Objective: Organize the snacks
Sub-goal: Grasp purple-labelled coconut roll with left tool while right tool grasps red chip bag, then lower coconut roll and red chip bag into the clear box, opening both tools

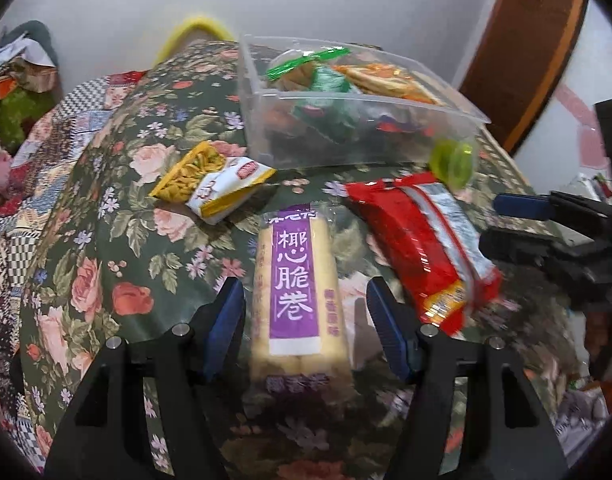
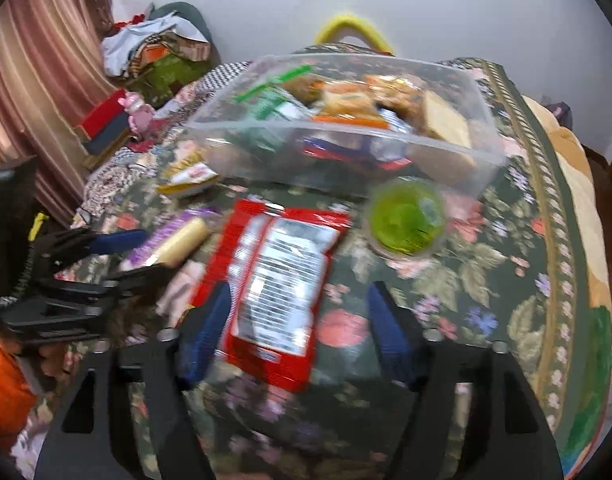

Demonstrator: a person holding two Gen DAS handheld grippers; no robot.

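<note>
A long pack of cream rolls with a purple label (image 1: pixel 295 292) lies on the floral cloth between the fingers of my open left gripper (image 1: pixel 306 300), which does not touch it. A red snack bag (image 2: pixel 275 280) lies face down between the fingers of my open right gripper (image 2: pixel 297 308). The red bag also shows in the left wrist view (image 1: pixel 422 248), and the roll pack in the right wrist view (image 2: pixel 173 240). A clear plastic bin (image 1: pixel 386 100) holding several snacks stands behind. A yellow-and-white snack pack (image 1: pixel 209 180) and a green jelly cup (image 2: pixel 406 218) lie in front of it.
The floral cloth (image 1: pixel 105 240) covers a raised surface that drops off at left onto a patchwork quilt. Clothes and boxes (image 2: pixel 153 60) pile up by the curtain at back left. A brown door (image 1: pixel 526 40) stands at the right. The other gripper (image 1: pixel 546 236) enters from the right.
</note>
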